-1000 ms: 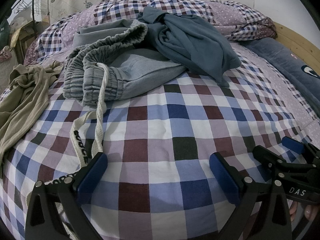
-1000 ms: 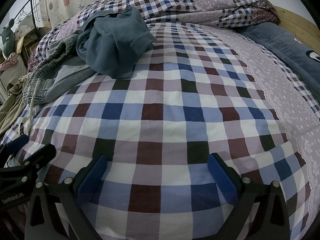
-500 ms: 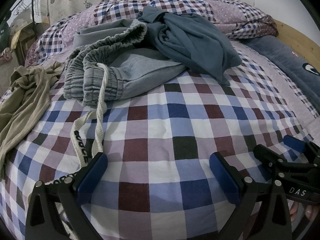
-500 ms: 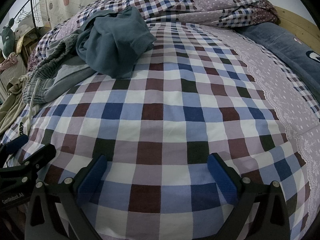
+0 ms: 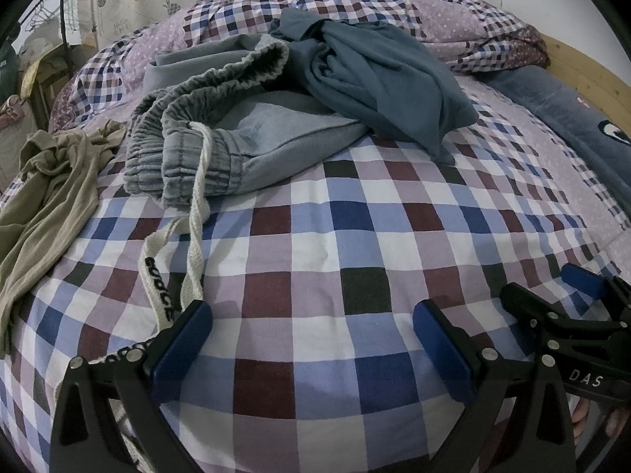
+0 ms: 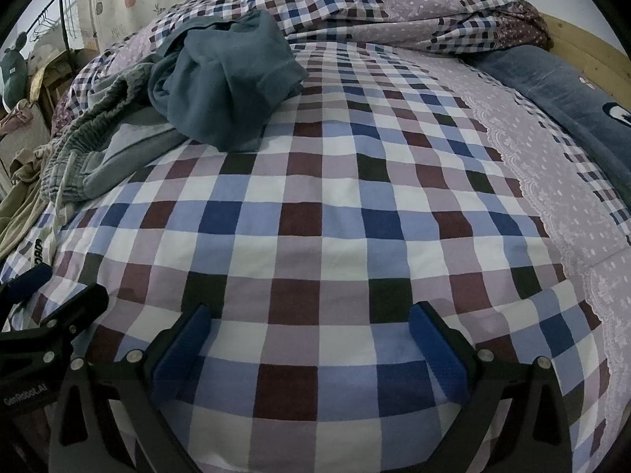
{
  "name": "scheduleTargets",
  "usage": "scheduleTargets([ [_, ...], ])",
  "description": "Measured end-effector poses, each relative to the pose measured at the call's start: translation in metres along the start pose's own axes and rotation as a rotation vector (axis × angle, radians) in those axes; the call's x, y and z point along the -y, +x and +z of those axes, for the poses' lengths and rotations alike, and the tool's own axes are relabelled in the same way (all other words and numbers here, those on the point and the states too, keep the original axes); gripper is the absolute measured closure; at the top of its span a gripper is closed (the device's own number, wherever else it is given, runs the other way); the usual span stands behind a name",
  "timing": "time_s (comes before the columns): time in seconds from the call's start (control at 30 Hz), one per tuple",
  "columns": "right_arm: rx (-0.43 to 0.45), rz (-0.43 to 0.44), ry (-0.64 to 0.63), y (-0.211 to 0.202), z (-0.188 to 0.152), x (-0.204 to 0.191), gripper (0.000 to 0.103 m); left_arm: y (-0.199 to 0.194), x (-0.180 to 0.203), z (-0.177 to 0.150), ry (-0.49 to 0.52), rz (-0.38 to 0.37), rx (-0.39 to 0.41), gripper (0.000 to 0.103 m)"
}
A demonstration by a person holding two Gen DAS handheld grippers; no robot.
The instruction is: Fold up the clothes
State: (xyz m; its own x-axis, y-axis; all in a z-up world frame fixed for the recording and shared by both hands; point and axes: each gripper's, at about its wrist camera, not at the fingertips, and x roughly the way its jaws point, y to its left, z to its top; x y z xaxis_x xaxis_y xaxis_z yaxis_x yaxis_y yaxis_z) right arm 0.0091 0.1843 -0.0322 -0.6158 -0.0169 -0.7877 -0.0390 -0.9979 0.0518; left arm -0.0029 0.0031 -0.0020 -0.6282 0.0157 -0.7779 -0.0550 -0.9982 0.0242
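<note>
"Checked blue, red and white bedsheet (image 5: 315,244), all bare in front. Are they folding yet?"

"Not yet. The left tool (image 5: 311,349) and right tool (image 6: 309,349) are both wide, holding nothing. The grey stretchy-waist sweatpants (image 5: 236,138) sit in a heap up the bed, with the crumpled blue-green shirt (image 5: 378,79) on top."

"So what's next?"

"I think reach up, grab one, and spread it flat."

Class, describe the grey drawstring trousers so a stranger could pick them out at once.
On the checked bed, look at the clothes heap towards its far left. The grey trousers lie between an olive garment and a teal top. Only they have a ribbed elastic waistband and a white drawstring.
</note>
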Motion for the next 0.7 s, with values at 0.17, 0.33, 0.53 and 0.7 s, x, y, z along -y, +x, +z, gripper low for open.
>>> scheduleTargets([
  [0.17,-0.003,0.002,0.0,0.0001,0.0002,0.0012,0.0,-0.0005,-0.0003,-0.0006,0.0,-0.006,0.002,0.0],
  [0.33,-0.006,0.004,0.002,0.0003,0.0003,0.0016,0.0,-0.0001,-0.0003,-0.0002,0.004,-0.016,0.002,0.0],
  [0.53,-0.009,0.005,0.003,0.0022,0.0011,0.0028,0.0,-0.0004,-0.0004,0.0002,0.005,-0.03,0.004,0.0],
  [0.7,-0.009,0.009,0.006,0.0032,0.0014,0.0045,0.0,-0.0046,-0.0033,-0.0004,-0.004,-0.051,0.014,0.0],
])
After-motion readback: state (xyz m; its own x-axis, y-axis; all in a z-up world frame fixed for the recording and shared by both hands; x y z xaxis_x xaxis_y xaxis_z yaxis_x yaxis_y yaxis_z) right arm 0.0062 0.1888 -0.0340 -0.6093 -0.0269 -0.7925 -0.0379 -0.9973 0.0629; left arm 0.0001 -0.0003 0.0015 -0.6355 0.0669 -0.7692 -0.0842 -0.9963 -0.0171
